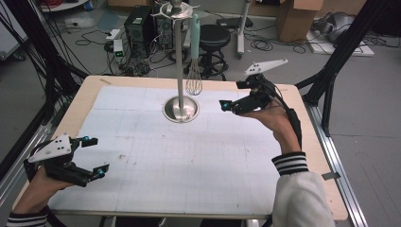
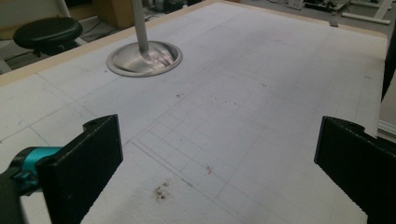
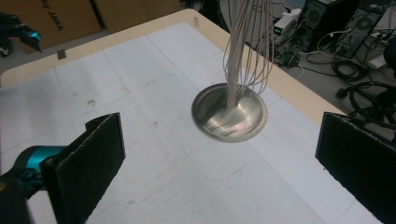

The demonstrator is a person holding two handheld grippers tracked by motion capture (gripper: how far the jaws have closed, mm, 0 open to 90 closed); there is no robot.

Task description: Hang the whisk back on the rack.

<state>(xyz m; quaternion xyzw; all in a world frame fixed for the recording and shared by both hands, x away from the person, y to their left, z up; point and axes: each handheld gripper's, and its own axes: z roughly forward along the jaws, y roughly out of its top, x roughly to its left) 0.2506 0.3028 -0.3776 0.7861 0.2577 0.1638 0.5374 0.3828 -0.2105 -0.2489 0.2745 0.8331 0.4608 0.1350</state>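
A steel stand [image 1: 180, 108] with a round dished base and a tall pole rises at the far middle of the table. A whisk [image 1: 194, 71] with a teal handle hangs from a hook at the top of the pole, its wires just above the base. My right gripper [image 1: 232, 94] hovers to the right of the stand, open and empty. In the right gripper view its jaws [image 3: 219, 163] stand wide, framing the base [image 3: 229, 112] and the whisk wires [image 3: 247, 42]. My left gripper [image 1: 96, 156] is open and empty low at the near left; its own view [image 2: 217, 163] looks toward the base [image 2: 144, 58].
A white gridded mat [image 1: 189, 161] covers most of the wooden table [image 1: 312, 142]. Behind the far edge are a black stool [image 1: 215, 35], a computer tower [image 1: 137, 23], floor cables and cardboard boxes [image 1: 298, 16]. Black frame struts stand at both sides.
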